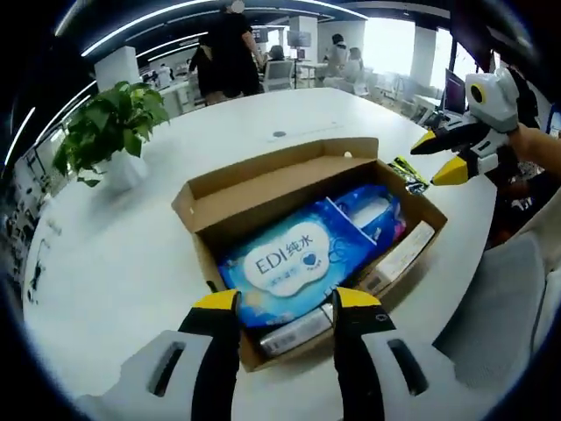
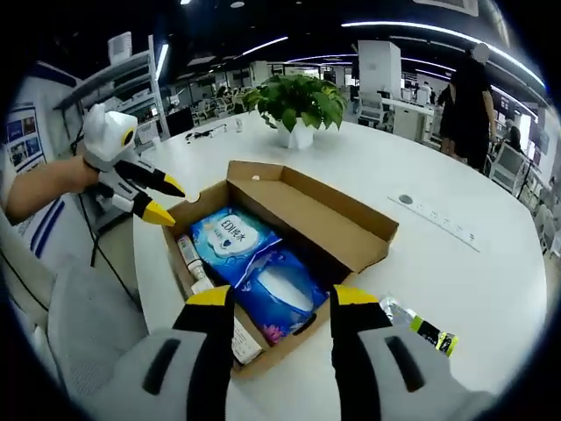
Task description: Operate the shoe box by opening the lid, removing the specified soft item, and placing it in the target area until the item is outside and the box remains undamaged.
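Flanking the open shoe box [image 1: 289, 254] rims, both claws, left [image 1: 283, 303] and right [image 2: 280, 298], agape, empty.

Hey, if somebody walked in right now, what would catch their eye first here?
Probably the open cardboard shoe box in the middle of the white table, with a bright blue wipes pack lying inside. Next, the yellow-tipped left claw, open, hovering at the box's end, and the potted plant behind it.
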Demonstrator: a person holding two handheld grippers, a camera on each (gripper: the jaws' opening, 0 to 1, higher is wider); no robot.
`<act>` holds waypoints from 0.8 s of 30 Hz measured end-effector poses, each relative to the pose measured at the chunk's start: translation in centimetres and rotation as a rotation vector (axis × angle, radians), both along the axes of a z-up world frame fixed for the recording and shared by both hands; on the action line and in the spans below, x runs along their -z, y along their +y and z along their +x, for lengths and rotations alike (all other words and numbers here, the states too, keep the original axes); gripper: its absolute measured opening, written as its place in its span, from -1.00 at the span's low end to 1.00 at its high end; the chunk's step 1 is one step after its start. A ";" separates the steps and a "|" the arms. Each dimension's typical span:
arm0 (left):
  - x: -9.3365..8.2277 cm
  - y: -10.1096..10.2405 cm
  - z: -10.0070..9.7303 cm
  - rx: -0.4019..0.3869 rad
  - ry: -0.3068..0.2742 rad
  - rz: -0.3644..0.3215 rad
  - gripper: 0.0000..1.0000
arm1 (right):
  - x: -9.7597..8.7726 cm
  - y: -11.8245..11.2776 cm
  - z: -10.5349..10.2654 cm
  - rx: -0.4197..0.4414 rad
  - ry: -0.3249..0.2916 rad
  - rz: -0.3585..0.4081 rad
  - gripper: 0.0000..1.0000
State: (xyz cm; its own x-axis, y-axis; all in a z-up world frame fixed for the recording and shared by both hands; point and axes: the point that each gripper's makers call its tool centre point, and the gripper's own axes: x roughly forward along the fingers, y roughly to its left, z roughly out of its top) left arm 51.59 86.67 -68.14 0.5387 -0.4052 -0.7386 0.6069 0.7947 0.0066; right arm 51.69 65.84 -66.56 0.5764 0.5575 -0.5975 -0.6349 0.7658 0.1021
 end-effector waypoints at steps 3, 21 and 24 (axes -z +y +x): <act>0.2 1.2 -0.2 -0.030 -0.004 0.022 -0.28 | 0.3 0.8 0.3 -0.001 0.006 0.013 -0.24; 2.9 4.5 -0.7 -0.193 0.064 -0.012 -0.59 | 3.2 5.1 2.0 -0.006 0.070 0.052 -0.45; 3.3 4.6 -0.9 -0.226 0.080 -0.029 -0.67 | 3.6 5.7 2.3 -0.005 0.078 0.056 -0.51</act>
State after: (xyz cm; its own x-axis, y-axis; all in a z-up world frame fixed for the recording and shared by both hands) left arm 50.74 91.32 -71.49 0.5587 -0.3029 -0.7720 0.4114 0.9095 -0.0591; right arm 54.03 71.51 -70.18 0.5267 0.5941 -0.6080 -0.6271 0.7544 0.1939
